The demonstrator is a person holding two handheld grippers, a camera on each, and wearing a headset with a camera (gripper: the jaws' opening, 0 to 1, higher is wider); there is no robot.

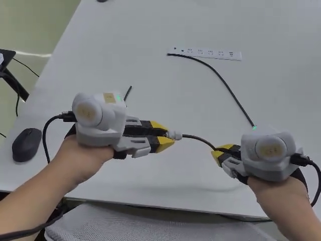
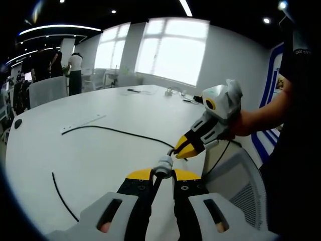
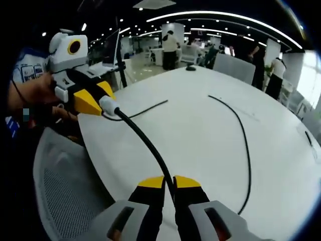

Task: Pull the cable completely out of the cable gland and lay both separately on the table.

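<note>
My left gripper point(image 1: 168, 138) is shut on the white cable gland point(image 1: 175, 134), which pokes out past its yellow jaw tips. A short black cable point(image 1: 198, 139) runs from the gland to my right gripper point(image 1: 216, 152), which is shut on the cable's other end. Both grippers are held above the table's near edge, facing each other. In the left gripper view the gland point(image 2: 163, 166) sits between the jaw tips, with the right gripper point(image 2: 181, 150) just beyond. In the right gripper view the cable point(image 3: 145, 143) arcs up from my jaws to the gland point(image 3: 109, 105) in the left gripper point(image 3: 100, 103).
A white power strip point(image 1: 208, 52) lies at the back of the white table point(image 1: 150, 60), with its long black cord point(image 1: 225, 85) running toward the right gripper. A short black cable piece point(image 1: 127, 93) lies behind the left gripper. A dark mouse point(image 1: 26, 143) sits at the left edge. A mesh chair point(image 1: 125, 223) is below.
</note>
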